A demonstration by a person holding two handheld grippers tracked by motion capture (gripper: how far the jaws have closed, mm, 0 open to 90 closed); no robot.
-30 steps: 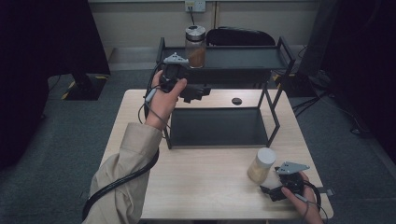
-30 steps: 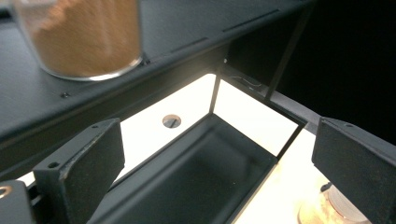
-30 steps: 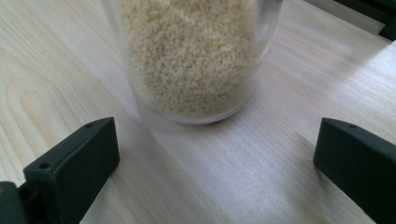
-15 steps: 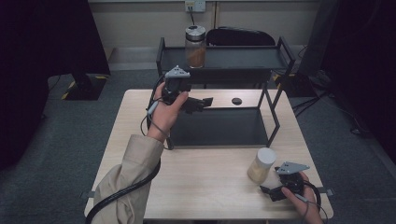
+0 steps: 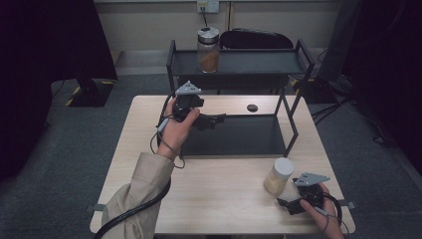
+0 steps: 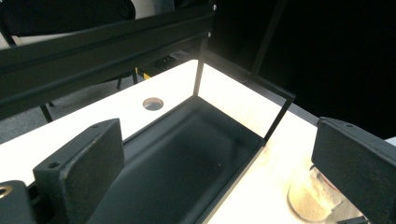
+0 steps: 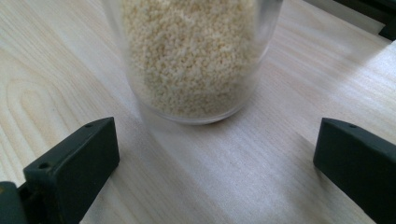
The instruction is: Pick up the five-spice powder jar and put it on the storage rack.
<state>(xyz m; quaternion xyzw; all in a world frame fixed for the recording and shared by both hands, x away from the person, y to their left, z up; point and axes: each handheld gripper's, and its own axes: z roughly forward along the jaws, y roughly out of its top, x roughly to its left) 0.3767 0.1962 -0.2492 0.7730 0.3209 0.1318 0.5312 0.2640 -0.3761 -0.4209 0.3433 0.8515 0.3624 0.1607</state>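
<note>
A clear jar of pale grains with a white lid stands on the wooden table at the front right. My right gripper sits just behind it, open; in the right gripper view the jar stands a little ahead of the gripper, outside the jaws. My left gripper is open and empty over the left end of the rack's lower shelf. In the left gripper view that gripper looks along the shelf, with the grain jar at lower right.
A black two-tier rack stands on the table's far half. On its top shelf is a jar of orange-brown contents with a metal lid. A round hole is in the tabletop behind the lower shelf. A dark chair is beyond.
My left gripper has come down and nearer from beside the top shelf, now over the lower shelf's left end. The right gripper and the grain jar have not moved.
</note>
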